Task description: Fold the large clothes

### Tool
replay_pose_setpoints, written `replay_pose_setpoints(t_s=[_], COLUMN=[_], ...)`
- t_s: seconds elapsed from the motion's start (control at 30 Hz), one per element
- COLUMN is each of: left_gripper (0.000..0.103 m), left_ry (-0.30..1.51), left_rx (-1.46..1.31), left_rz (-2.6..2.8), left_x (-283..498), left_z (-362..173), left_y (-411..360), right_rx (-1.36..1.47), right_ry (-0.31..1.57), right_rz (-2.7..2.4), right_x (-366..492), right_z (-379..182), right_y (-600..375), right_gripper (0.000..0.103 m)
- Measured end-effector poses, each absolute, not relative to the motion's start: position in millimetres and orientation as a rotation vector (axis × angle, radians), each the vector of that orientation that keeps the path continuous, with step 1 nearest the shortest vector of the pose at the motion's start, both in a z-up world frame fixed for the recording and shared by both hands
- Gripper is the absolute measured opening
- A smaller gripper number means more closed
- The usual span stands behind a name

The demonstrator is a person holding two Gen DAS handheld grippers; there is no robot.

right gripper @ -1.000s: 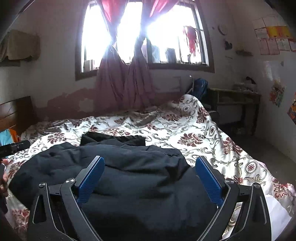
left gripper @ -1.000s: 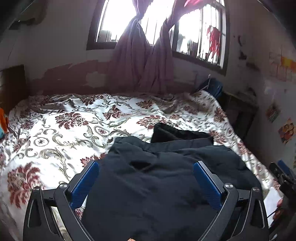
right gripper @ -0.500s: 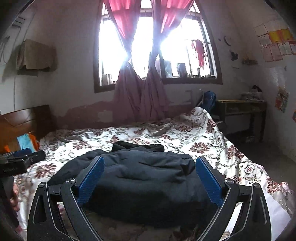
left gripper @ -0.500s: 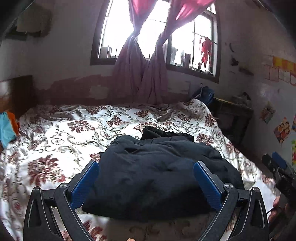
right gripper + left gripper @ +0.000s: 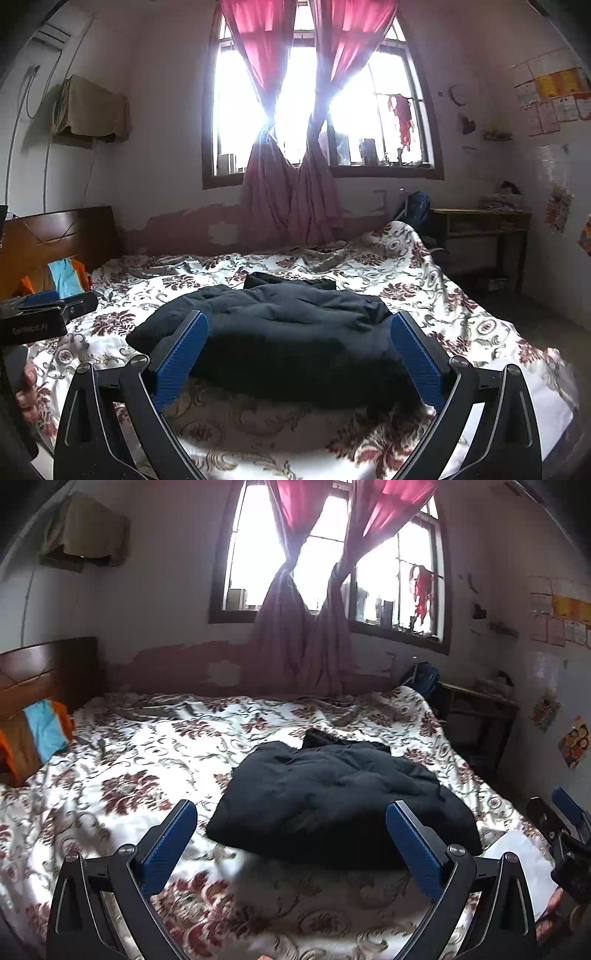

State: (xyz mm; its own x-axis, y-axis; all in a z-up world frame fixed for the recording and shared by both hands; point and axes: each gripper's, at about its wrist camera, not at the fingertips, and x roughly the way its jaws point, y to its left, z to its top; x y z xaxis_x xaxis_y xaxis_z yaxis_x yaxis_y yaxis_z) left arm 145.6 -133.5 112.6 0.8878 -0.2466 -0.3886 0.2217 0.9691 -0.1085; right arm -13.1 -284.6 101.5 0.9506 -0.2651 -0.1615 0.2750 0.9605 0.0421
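Observation:
A large black garment (image 5: 332,794) lies in a folded heap on the floral bedspread (image 5: 122,775), right of the bed's middle. It also shows in the right wrist view (image 5: 288,332). My left gripper (image 5: 291,834) is open and empty, held back above the near part of the bed, apart from the garment. My right gripper (image 5: 299,347) is open and empty, also held back in front of the garment. The right gripper shows at the right edge of the left wrist view (image 5: 565,834). The left gripper shows at the left edge of the right wrist view (image 5: 44,314).
A wooden headboard (image 5: 48,672) and a striped pillow (image 5: 33,738) are at the left. A window with pink curtains (image 5: 306,635) is behind the bed. A wooden desk (image 5: 480,229) stands at the right wall. A white patch (image 5: 517,864) lies at the bed's near right.
Both grippers have pulled back and up from the black garment, which now lies farther off on the bed. Both stayed open.

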Motion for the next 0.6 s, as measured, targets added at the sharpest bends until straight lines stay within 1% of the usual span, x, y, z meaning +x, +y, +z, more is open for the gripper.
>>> replay_pose_setpoints(t_s=[0.3,0.43,0.6], left_gripper=[0.103,0.103,0.103], left_ry=[0.453,0.486,0.55], left_rx=[-0.012,-0.054,-0.047], left_rz=[-0.197,-0.193,-0.187], left_x=[113,107,101], left_z=[72,52,35], left_y=[-126,-119,-117], right_rx=[0.06,0.081,0.108], right_ry=[0.171,0.182,0.248], right_rz=[-0.368,-0.341,-0.31], right_x=[-43,-49,-52], right_z=[73,63,45], right_y=[-282,-284,-288], right_gripper=[0.097,0.097,0.097])
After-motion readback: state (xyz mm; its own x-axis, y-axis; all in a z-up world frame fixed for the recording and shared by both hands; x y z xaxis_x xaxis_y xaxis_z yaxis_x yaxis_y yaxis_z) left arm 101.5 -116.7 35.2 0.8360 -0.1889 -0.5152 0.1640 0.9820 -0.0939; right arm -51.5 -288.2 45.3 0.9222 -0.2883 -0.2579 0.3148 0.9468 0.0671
